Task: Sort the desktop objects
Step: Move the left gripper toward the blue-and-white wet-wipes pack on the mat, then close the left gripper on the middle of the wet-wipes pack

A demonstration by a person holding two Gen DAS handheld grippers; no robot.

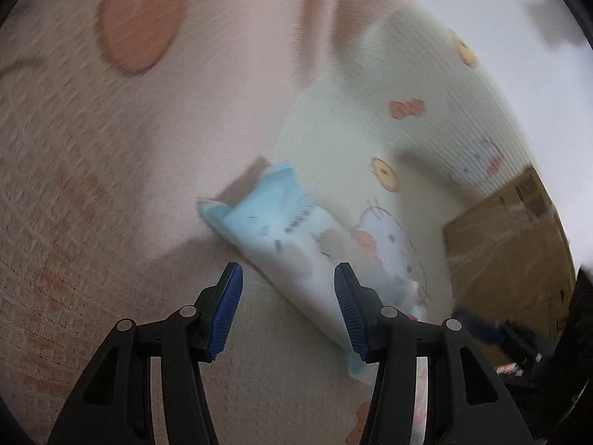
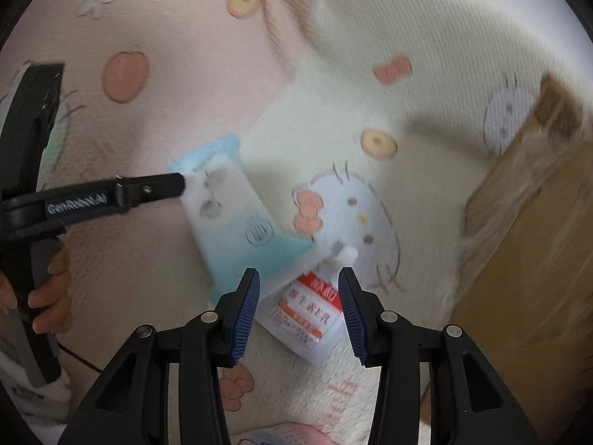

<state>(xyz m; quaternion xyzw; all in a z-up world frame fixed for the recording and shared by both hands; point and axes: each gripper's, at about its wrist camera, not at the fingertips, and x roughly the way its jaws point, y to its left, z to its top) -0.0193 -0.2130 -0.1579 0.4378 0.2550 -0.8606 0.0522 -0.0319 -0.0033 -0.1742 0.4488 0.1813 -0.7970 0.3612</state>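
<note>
Both tools hang over a soft cartoon-print blanket (image 2: 426,48) in pink and cream. The left tool (image 1: 288,289) has its blue-ribbed jaws spread wide, gripping nothing; a pale blue and white soft plastic pack (image 1: 281,233) lies slantwise on the blanket just ahead, its lower end running behind the right-hand finger. The right tool (image 2: 298,293) is open too, narrower, hovering above a small white packet with red and orange print (image 2: 307,311). Only the right wrist view shows that packet, tucked against the blue pack's (image 2: 237,222) corner, perhaps overlapping, though blur makes this hard to call. It also catches the left tool (image 2: 178,184) from the side, tip at the pack's upper end, and a hand (image 2: 52,289) on its grip. A brown cardboard box (image 2: 526,259) sits at the right in both views.
</note>
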